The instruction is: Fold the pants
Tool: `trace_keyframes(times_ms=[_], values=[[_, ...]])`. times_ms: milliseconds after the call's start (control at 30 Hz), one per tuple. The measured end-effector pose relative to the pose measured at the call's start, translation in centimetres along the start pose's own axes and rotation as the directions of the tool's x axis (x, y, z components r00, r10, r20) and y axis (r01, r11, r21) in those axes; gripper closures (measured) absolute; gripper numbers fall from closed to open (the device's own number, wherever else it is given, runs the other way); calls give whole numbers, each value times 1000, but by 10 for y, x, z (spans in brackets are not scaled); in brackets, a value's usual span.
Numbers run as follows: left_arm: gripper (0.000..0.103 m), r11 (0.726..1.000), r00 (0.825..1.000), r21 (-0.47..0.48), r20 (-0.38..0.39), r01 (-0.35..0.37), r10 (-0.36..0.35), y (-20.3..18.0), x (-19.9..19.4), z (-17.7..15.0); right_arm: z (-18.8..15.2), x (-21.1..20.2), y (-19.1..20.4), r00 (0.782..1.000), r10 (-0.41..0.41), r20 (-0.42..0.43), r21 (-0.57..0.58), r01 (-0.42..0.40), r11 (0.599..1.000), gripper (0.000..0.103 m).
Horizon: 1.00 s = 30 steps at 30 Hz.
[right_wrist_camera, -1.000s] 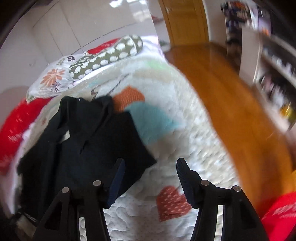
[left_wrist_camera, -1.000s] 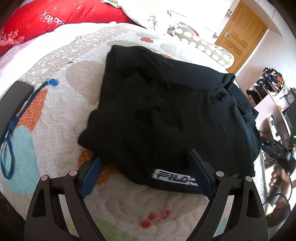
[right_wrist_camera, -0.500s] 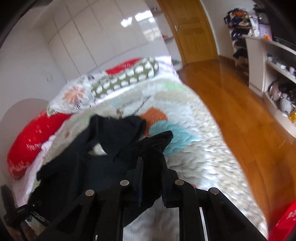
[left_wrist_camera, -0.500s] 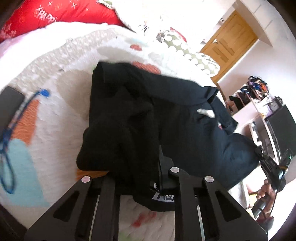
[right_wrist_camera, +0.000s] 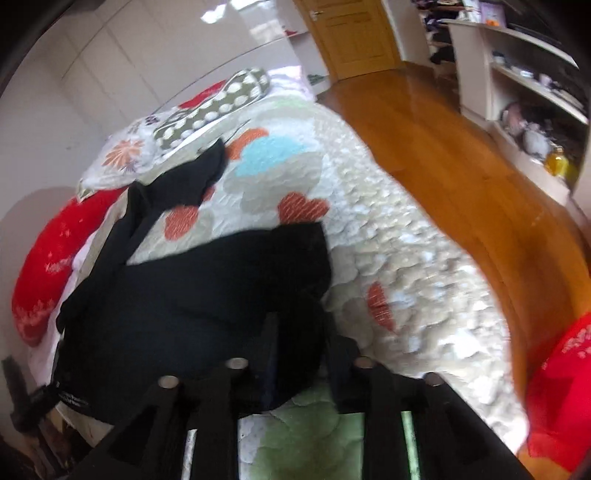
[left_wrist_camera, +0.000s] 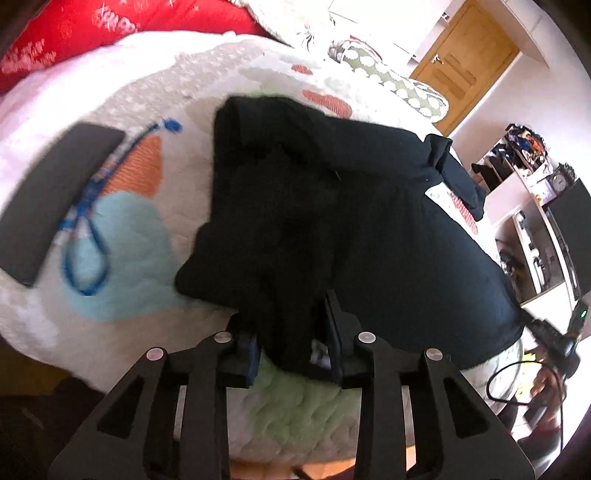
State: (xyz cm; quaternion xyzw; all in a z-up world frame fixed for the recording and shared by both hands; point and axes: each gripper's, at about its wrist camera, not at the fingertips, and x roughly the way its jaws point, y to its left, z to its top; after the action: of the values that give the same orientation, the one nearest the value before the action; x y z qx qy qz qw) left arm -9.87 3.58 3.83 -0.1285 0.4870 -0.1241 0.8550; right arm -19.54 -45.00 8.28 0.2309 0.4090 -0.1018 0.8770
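Note:
The black pants (left_wrist_camera: pixel 369 221) lie bunched on the quilted bed; they also show in the right wrist view (right_wrist_camera: pixel 207 295). My left gripper (left_wrist_camera: pixel 291 343) is shut on a gathered fold of the pants at their near edge, by the waistband label. My right gripper (right_wrist_camera: pixel 301 354) is shut on another part of the near edge and holds it lifted off the quilt. A leg of the pants (right_wrist_camera: pixel 173 192) trails toward the pillows. The fingertips of both grippers are partly hidden by cloth.
A dark flat case (left_wrist_camera: pixel 51 195) and a blue lanyard (left_wrist_camera: pixel 92 229) lie on the quilt to the left. Red pillow (left_wrist_camera: pixel 110 26) and spotted pillow (right_wrist_camera: pixel 214 103) at the head. Wooden floor (right_wrist_camera: pixel 461 166) and shelves (right_wrist_camera: pixel 535 92) to the right of the bed.
Both grippers went from open to shut on the pants' near edge. They then pulled the cloth up and toward the foot of the bed, so the pants stretched out.

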Motion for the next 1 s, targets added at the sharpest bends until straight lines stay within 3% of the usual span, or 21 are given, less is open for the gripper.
trace_keyframes(times_ms=[100,200,333,500,533,567,633,733,767,833,900,1000], values=[[73,998,998,29,35,-53,52,-1,-20,-3,14,-23,16,997,-20,69,-79,25,997,66],[73,990,989,43,80,-131,127,1,-28,0,20,-26,40,995,71,71,-133,-61,989,66],[73,992,990,22,69,-125,123,0,-28,5,11,-7,88,969,245,-16,-211,-243,947,66],[73,995,984,-27,144,-101,103,2,-52,9,-9,28,151,947,295,-127,-336,-321,885,66],[70,996,984,-28,151,-90,94,1,-53,10,-13,36,159,943,300,-146,-341,-333,879,66],[55,996,985,-24,154,-82,85,-1,-52,12,-16,47,165,937,306,-168,-344,-346,873,66],[37,998,986,-10,152,-67,68,-4,-43,14,-28,74,176,920,298,-256,-346,-375,860,66],[37,999,995,-3,86,-42,42,-4,-12,15,-34,81,184,926,279,-255,-381,-361,851,65],[37,999,998,-6,33,-45,46,-3,4,16,-29,79,184,923,285,-259,-376,-368,850,65],[37,999,999,-2,5,-53,53,-3,15,18,-13,76,182,929,291,-229,-358,-358,862,65],[37,998,998,14,23,-59,58,-4,13,26,9,74,179,947,273,-170,-355,-317,879,64],[37,999,996,-2,75,-54,54,-1,3,46,39,83,173,964,245,-103,-329,-265,906,54]])
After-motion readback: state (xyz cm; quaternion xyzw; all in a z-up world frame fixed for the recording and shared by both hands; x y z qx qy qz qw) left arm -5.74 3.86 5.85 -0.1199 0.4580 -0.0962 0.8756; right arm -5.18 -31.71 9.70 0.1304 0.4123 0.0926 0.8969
